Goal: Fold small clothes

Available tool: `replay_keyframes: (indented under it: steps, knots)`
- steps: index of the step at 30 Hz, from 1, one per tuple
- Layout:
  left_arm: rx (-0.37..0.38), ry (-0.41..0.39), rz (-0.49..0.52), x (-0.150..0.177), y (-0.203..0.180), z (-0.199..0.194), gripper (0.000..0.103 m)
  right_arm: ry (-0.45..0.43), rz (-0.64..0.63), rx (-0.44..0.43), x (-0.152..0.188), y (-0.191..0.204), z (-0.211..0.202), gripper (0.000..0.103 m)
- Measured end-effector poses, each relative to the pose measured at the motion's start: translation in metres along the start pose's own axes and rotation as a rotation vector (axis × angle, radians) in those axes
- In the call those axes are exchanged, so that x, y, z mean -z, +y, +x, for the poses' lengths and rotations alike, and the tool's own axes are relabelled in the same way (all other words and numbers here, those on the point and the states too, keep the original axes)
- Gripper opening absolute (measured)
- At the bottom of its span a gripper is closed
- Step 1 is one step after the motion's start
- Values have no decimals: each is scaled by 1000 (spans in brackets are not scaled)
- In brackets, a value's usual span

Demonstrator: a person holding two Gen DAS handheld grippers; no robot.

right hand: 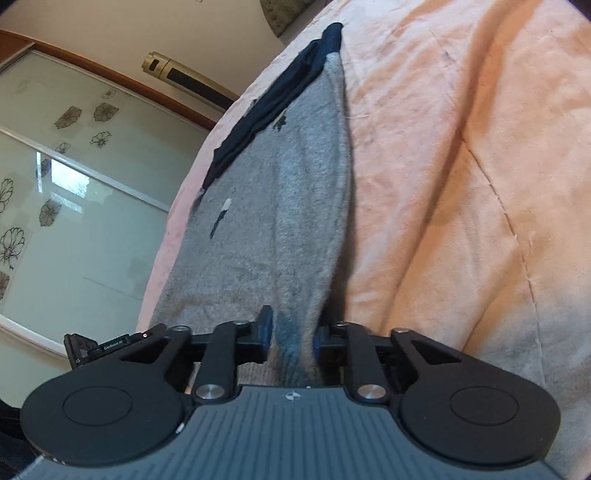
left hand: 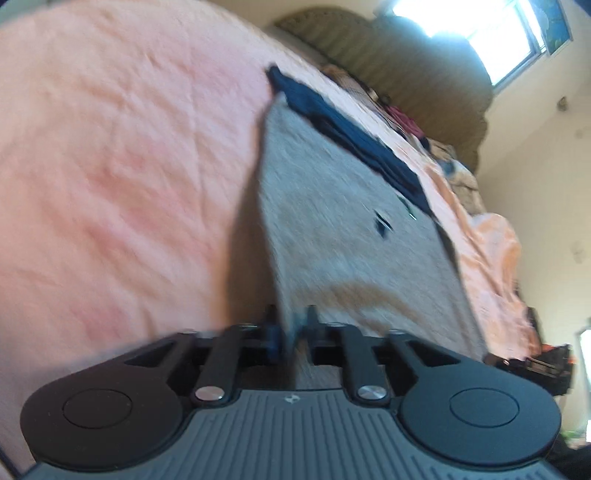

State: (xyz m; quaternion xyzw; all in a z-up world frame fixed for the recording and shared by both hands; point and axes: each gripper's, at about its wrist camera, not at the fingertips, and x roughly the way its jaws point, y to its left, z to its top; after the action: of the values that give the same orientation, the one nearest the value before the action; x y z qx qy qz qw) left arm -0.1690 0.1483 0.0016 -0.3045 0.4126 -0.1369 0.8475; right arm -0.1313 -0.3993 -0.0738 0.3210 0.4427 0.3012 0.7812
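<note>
A small grey knit garment (left hand: 343,221) with a dark navy band (left hand: 347,136) along its far edge lies stretched over the pink bed sheet (left hand: 110,166). My left gripper (left hand: 291,325) is shut on the garment's near edge and holds it lifted. The same garment shows in the right wrist view (right hand: 280,206), with the navy band (right hand: 273,99) at its far end. My right gripper (right hand: 291,332) is shut on a bunched near corner of the garment. The left view is motion blurred.
The pink sheet (right hand: 461,166) covers the bed. Other clothes (left hand: 406,122) lie at the far side, near a brown headboard (left hand: 406,55) under a window (left hand: 480,33). A glass wardrobe door (right hand: 74,184) with flower prints stands beside the bed. The other gripper's body (right hand: 103,347) shows at left.
</note>
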Motion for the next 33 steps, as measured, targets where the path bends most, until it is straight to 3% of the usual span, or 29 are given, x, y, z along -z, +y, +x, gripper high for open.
replay_keyframes:
  steps: [2,4,5,6,7,8,10,12,14,17,19,20,21,22,23,24,25,26,28,30,33]
  knots:
    - [61,-11,-13,6,-1,-4,58,31,-29,6,3,8,-1,52]
    - [44,-24,-1,9,-7,-2,59,48,-47,18,7,14,0,52]
    - [30,-30,16,9,-11,0,55,51,-48,18,8,15,2,51]
    - [6,-31,39,9,-15,3,44,55,-53,25,8,17,4,44]
    - [-37,-14,65,8,-18,7,3,67,-63,41,8,19,7,35]
    - [-56,3,79,8,-18,9,5,98,-71,59,9,20,11,14]
    - [-71,-21,102,8,-18,-1,4,107,-101,67,13,24,9,15]
    - [-134,-54,159,8,-20,-15,4,96,-126,75,17,30,0,15]
    - [-162,-24,137,9,-7,-19,4,99,-119,113,20,23,-4,14]
    - [-147,-29,140,11,-3,-19,5,79,-51,75,19,6,-6,8]
    - [-72,3,190,7,-12,-24,5,73,-57,69,14,8,-8,17]
    - [-45,0,213,4,-16,-29,8,59,-76,86,10,12,-11,30]
    - [-23,-10,232,-2,-20,-33,10,30,-97,109,3,16,-15,49]
    - [2,-27,246,-10,-23,-38,19,-7,-116,131,-6,21,-19,59]
    - [13,-55,255,-20,-27,-41,41,-44,-135,158,-16,26,-20,72]
    - [7,-97,258,-29,-32,-43,58,-86,-160,194,-29,32,-20,74]
    - [-5,-165,261,-40,-40,-42,88,-131,-184,227,-42,39,-17,74]
    - [-4,-235,265,-47,-48,-39,98,-171,-201,247,-54,43,-12,75]
    - [-3,-334,296,-61,-68,-19,98,-227,-224,274,-81,52,12,78]
    - [-66,-368,297,-71,-83,17,98,-248,-237,271,-105,56,45,79]
    - [-132,-302,308,-84,-96,82,97,-235,-226,261,-136,59,105,79]
